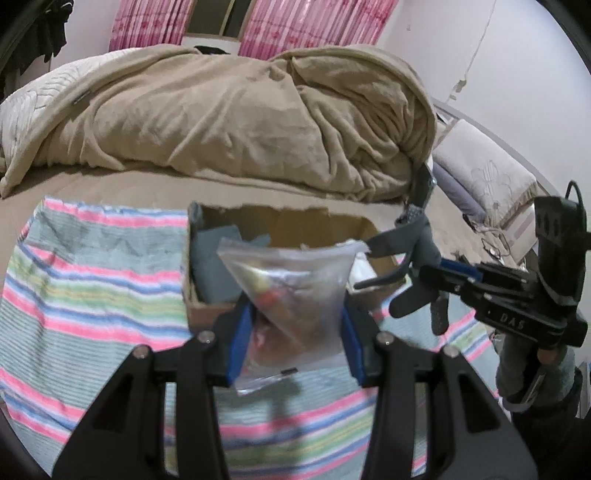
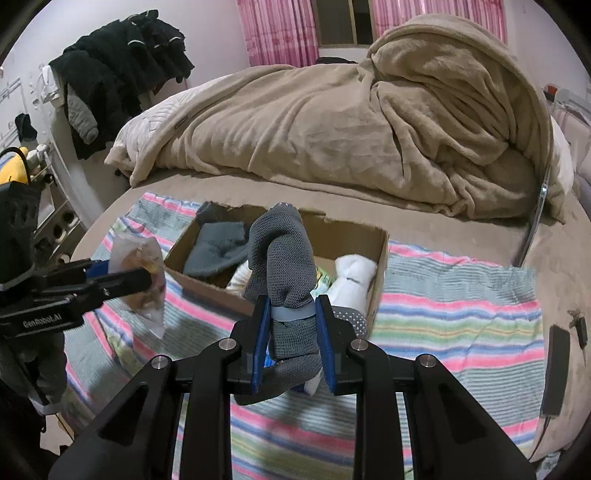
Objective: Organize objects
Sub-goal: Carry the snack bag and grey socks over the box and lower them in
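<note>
Left hand-held gripper (image 1: 295, 332) clamped on clear plastic bag (image 1: 291, 280), frame centre; right hand-held gripper (image 2: 291, 332) pinching grey sock (image 2: 280, 258). Both held just before cardboard box (image 2: 380, 254) on striped cloth (image 2: 461, 314), probably for dropping in.

Bed (image 2: 554, 258) under heaped tan blanket (image 1: 229, 110); pink curtains (image 1: 147, 26) flank window (image 1: 218, 16); dark clothes (image 2: 122, 66) hang against pale wall (image 2: 218, 55).
</note>
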Demonstrator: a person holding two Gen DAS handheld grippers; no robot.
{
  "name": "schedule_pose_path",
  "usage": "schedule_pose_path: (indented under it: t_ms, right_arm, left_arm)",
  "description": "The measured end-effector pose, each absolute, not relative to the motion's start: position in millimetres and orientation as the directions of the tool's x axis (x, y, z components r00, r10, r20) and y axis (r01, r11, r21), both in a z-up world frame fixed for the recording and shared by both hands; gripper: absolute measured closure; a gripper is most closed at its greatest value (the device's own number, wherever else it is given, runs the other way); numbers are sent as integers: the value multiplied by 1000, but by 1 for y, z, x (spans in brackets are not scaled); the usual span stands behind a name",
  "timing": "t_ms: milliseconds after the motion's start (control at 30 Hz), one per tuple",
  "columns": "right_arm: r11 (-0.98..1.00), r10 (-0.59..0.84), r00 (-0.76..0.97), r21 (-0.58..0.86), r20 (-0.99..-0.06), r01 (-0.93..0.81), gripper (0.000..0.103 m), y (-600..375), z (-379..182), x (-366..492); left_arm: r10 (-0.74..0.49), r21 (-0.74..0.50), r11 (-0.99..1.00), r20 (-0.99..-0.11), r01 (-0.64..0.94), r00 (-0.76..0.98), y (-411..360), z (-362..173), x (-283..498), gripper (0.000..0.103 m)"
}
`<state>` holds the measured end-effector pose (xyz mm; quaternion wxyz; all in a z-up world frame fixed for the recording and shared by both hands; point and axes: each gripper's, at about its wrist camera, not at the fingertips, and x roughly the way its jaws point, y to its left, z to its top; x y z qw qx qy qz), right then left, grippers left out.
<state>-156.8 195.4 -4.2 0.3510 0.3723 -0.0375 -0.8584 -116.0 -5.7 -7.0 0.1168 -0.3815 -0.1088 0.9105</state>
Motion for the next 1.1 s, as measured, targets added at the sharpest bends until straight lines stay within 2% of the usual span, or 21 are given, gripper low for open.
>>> schedule_pose_path:
  t_ms: [400,1100]
  right_arm:
    - [-759,-627,-494,327,-602,563,77,188,-6,-191]
    - [-765,-617,-456,353,-641,540,77,163,-43,-236]
  left_arm:
    - [267,-257,-959,-669,-121,-693,-13,-7,-156,58]
    - [247,-245,-965,-731,-93,-636,-11,-52,-211,58]
